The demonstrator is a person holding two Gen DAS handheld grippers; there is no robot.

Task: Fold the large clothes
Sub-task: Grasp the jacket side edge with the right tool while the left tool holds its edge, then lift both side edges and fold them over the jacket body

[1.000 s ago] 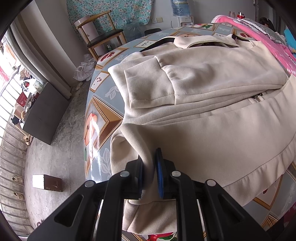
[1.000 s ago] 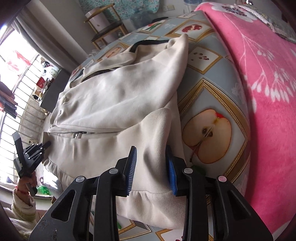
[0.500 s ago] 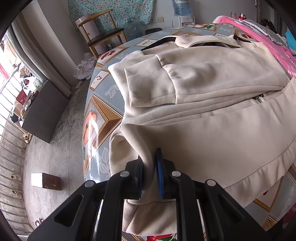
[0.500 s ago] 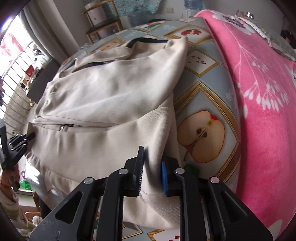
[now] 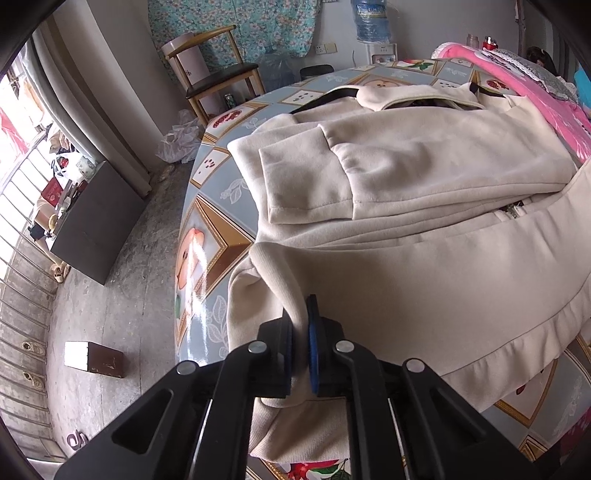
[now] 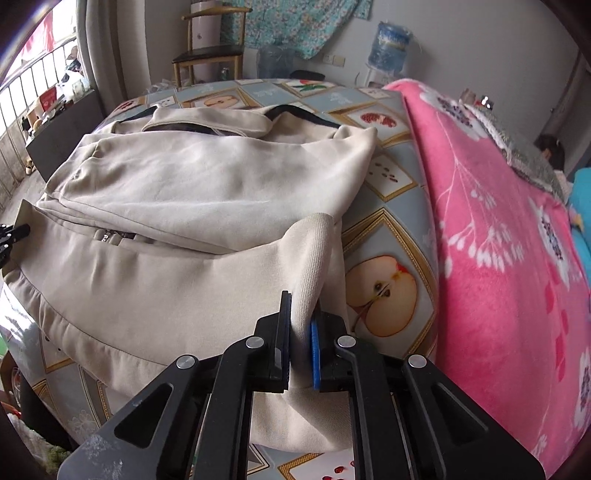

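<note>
A large beige zip jacket [image 5: 406, 258] lies spread on a table [image 5: 207, 236] covered with a fruit-print cloth, its sleeves folded across the chest. My left gripper [image 5: 300, 321] is squeezing shut on the ribbed hem corner at the jacket's left side, and the cloth rises in a fold between the pads. In the right wrist view the same jacket [image 6: 166, 295] fills the left half. There my right gripper [image 6: 301, 314] is closing tight on the opposite ribbed hem corner, lifted a little off the table [image 6: 384, 236]. The left gripper's tip [image 6: 9, 236] shows at the far left edge.
A pink flowered blanket [image 6: 498, 258] covers the table's right side beside the jacket. A wooden chair [image 5: 214, 74] and a water bottle [image 5: 371, 18] stand by the far wall. On the floor to the left are a dark cabinet [image 5: 92, 221] and a small box [image 5: 92, 360].
The right gripper's jaws have closed from wide apart onto the hem corner, and that hand has swung and rolled. The left gripper has kept its pinch and stayed in place.
</note>
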